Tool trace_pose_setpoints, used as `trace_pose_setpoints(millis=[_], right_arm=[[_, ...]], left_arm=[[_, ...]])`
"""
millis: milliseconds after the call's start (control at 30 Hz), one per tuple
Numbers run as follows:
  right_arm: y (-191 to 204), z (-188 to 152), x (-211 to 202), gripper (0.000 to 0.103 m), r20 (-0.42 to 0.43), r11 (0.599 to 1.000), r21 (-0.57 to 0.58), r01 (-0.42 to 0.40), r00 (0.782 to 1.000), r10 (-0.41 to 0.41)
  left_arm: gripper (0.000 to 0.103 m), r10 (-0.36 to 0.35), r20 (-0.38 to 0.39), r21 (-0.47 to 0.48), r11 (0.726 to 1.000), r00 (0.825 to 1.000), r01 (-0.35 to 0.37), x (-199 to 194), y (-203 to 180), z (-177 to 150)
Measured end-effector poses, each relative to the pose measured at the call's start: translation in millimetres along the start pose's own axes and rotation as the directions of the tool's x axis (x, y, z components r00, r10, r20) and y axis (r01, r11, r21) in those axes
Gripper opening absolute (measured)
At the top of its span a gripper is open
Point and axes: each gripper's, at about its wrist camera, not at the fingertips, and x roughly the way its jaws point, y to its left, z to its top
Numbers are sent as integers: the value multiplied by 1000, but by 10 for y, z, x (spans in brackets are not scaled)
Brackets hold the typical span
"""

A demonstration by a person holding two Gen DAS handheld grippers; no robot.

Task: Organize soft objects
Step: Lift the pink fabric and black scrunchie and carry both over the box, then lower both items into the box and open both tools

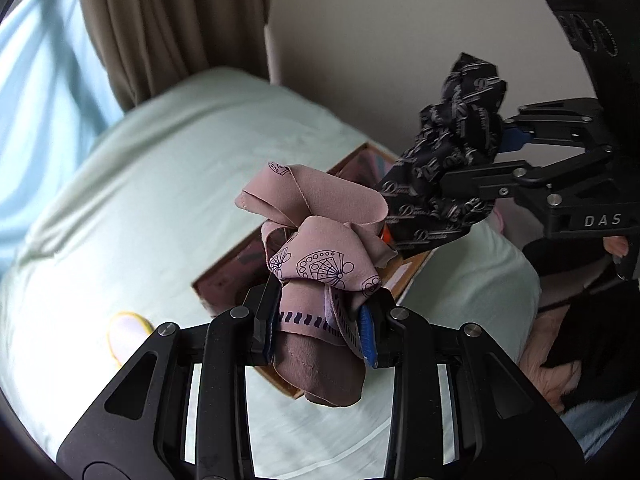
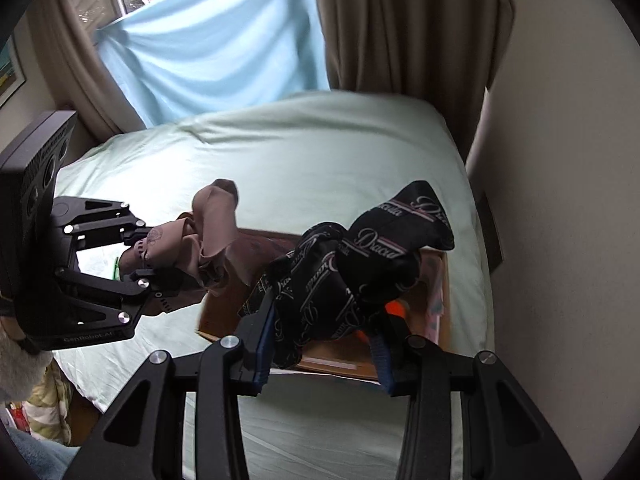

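A crumpled pink printed cloth (image 1: 320,264), limp and light, bunches mid-frame, pinched in the left gripper (image 1: 320,332); the right gripper (image 2: 324,344) clamps a black lettered cloth (image 2: 360,268), both above the open cardboard box (image 1: 224,280) on the pale green bedsheet (image 1: 140,200). Gathered folds grip best.

Pink cloth (image 1: 320,264): matt woven fabric, stitched hems, printed linework. Black cloth (image 2: 340,276): smooth, faint sheen, pale script. Box (image 2: 360,362) at 6 o'clock below: probably matt cardboard. Bedsheet (image 2: 280,160): soft, matt, creased.
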Motion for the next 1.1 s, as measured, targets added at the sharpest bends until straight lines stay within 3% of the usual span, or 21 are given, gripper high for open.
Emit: trace_pose_setpoints(millis=[200, 400, 633, 800, 867, 900, 933, 967, 1000, 1100], right_arm=[[-304, 80, 442, 38, -63, 999, 40, -6, 998, 8], [-556, 137, 844, 38, -103, 993, 120, -19, 994, 32], [-804, 170, 1209, 38, -149, 971, 239, -20, 987, 57], [-910, 144, 1401, 38, -187, 950, 312, -26, 979, 88], [-929, 136, 1450, 43, -190, 938, 344, -41, 975, 112], [-939, 134, 1489, 53, -195, 937, 348, -45, 973, 120], [-951, 132, 1524, 71, -201, 936, 350, -47, 972, 124], [-953, 126, 1538, 83, -204, 934, 354, -47, 971, 126], [-954, 117, 1552, 102, -213, 933, 358, -41, 969, 124], [-941, 96, 1498, 103, -201, 935, 354, -25, 974, 102]], left_arm=[[28, 22, -96, -142, 989, 995, -36, 483, 154, 72], [28, 23, -197, -219, 973, 980, -67, 956, 220, 106], [28, -11, -283, -363, 927, 959, -97, 1414, 349, 159], [28, -1, -341, -396, 907, 940, -143, 1577, 299, 158], [36, 38, -346, -392, 902, 938, -181, 1567, 281, 164], [59, 52, -348, -391, 900, 936, -195, 1557, 269, 165], [94, 56, -349, -396, 896, 936, -201, 1555, 264, 140], [102, 58, -349, -402, 892, 935, -205, 1552, 254, 134], [103, 61, -343, -405, 891, 937, -206, 1538, 247, 122], [103, 65, -357, -398, 892, 932, -214, 1536, 226, 74]])
